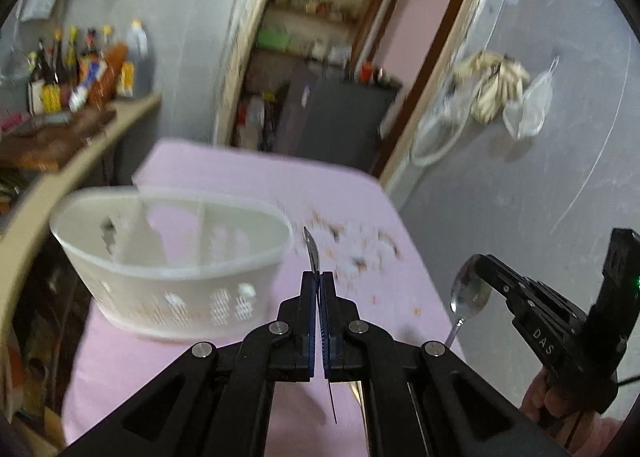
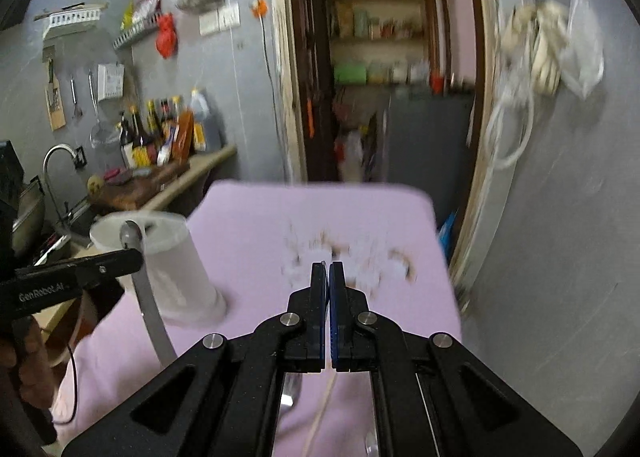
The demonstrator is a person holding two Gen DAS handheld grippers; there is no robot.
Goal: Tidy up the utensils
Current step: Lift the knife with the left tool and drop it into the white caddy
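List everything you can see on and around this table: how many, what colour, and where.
basket: one, white, slotted, on the table's left side
tablecloth: one, pink, covering the table
specks: many, brown and white, on the cloth right of the basket; too blurred to tell scraps from print
bottles: several, mostly dark, on the counter at left
bundle: one, beige and white, hanging on the right wall
spoon: one, silver, held above the table's right edge
utensil: one, grey metal, held beside the basket
left gripper: one, black, blue pads, shut on the utensil
right gripper: one, black, blue pads, shut on the spoon
hand: one, on the right gripper's handle
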